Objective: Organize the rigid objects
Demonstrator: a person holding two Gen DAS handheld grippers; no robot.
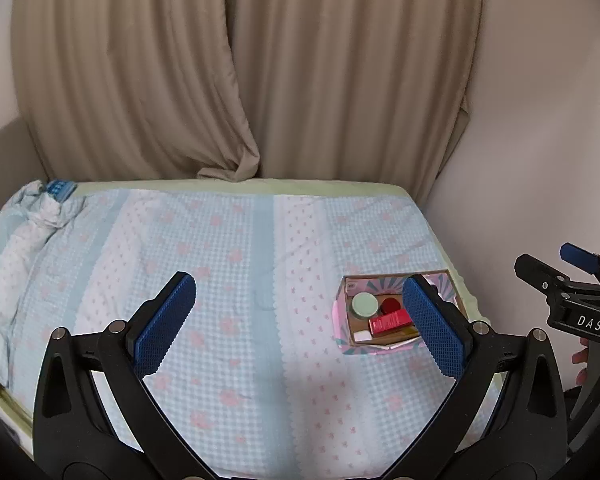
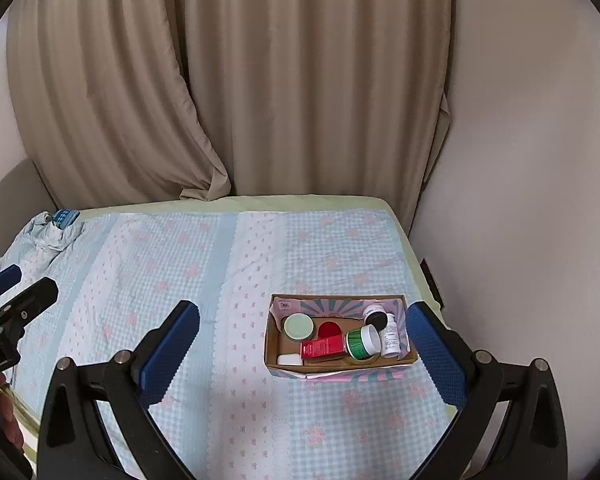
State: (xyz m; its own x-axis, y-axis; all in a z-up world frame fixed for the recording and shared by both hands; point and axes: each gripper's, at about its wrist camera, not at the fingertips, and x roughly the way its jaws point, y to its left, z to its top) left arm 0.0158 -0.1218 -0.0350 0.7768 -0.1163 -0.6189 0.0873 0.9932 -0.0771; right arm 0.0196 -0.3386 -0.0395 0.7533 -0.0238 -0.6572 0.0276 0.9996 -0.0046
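The bed [image 2: 260,240], covered by a pale blue gingham quilt with pink floral print, filled the lower part of both views, its far edge meeting the beige pleated curtains [image 2: 300,80] and its right edge running along a plain off-white wall [image 2: 520,200]. A bunched section of the quilt [image 1: 32,216] lay at the far left corner, with a small blue patterned item [image 2: 65,217] on it.

The open cardboard box with pink and teal printed flaps [image 2: 274,354] sat on the bed near the right edge, towards the near side. Inside it were a round pale green lidded jar [image 2: 299,327], a red round lid [image 2: 329,329], a red rectangular carton [image 2: 323,349] lying flat, a green-labelled jar with a white cap [image 2: 362,342] tipped on its side, a white labelled bottle [image 2: 391,336], a white bottle with a black cap [image 2: 374,316] and a small white block [image 2: 289,359] at the near left corner.

The left hand-held gripper [image 1: 300,322] was spread wide and empty over the middle of the bed. The right hand-held gripper [image 2: 302,356] was likewise spread and empty, framing the box without touching it.
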